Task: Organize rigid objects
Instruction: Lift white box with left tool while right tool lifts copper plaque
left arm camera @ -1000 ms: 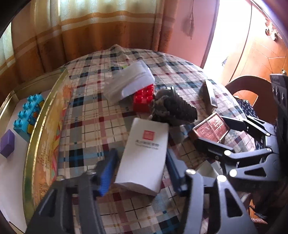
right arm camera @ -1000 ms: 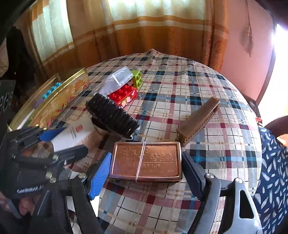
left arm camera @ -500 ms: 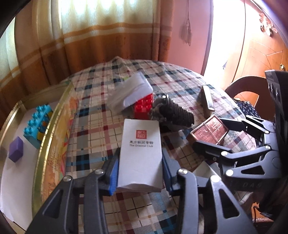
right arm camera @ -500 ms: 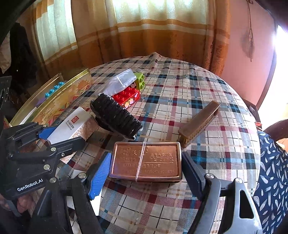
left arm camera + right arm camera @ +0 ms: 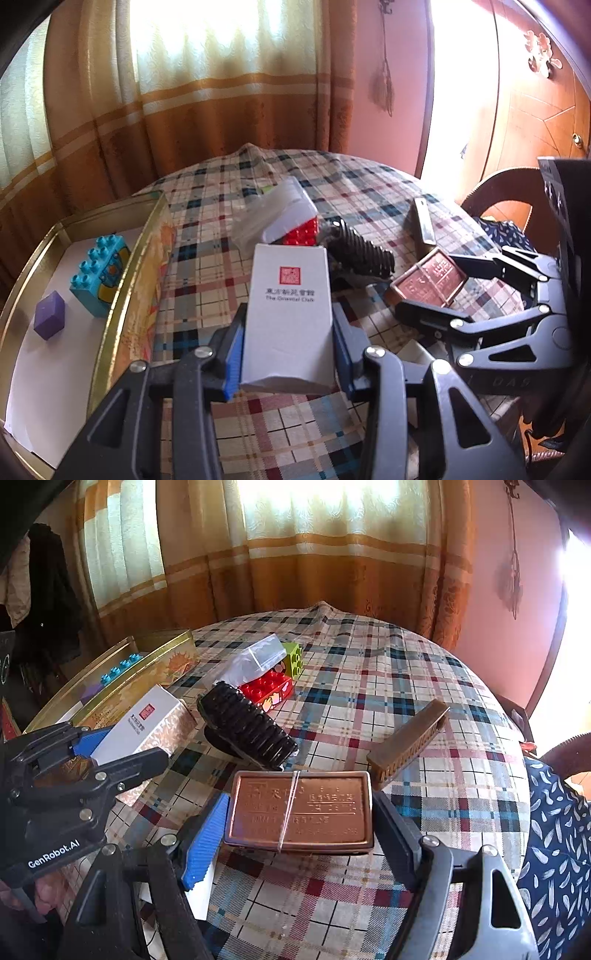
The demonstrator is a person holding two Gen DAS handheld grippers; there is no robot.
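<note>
My left gripper (image 5: 288, 350) is shut on a white box (image 5: 290, 310) with a red seal and holds it lifted and tilted up over the plaid table; the box also shows in the right wrist view (image 5: 147, 720). My right gripper (image 5: 299, 834) is shut on a copper tin (image 5: 299, 808) with a rubber band around it, held just above the cloth; the tin also shows in the left wrist view (image 5: 428, 282). A gold tray (image 5: 110, 325) at the left holds a blue brick (image 5: 99, 273) and a purple block (image 5: 50, 319).
On the plaid cloth (image 5: 369, 672) lie a black ribbed wheel (image 5: 247, 731), a red brick (image 5: 267, 690), a green brick (image 5: 293, 659), a clear plastic box (image 5: 255, 659) and a brown harmonica (image 5: 408, 742). A chair (image 5: 506, 195) stands at the right.
My left gripper closed on the white box and raised it off the cloth, turning it straight. My right gripper stays on the copper tin and has lifted slightly.
</note>
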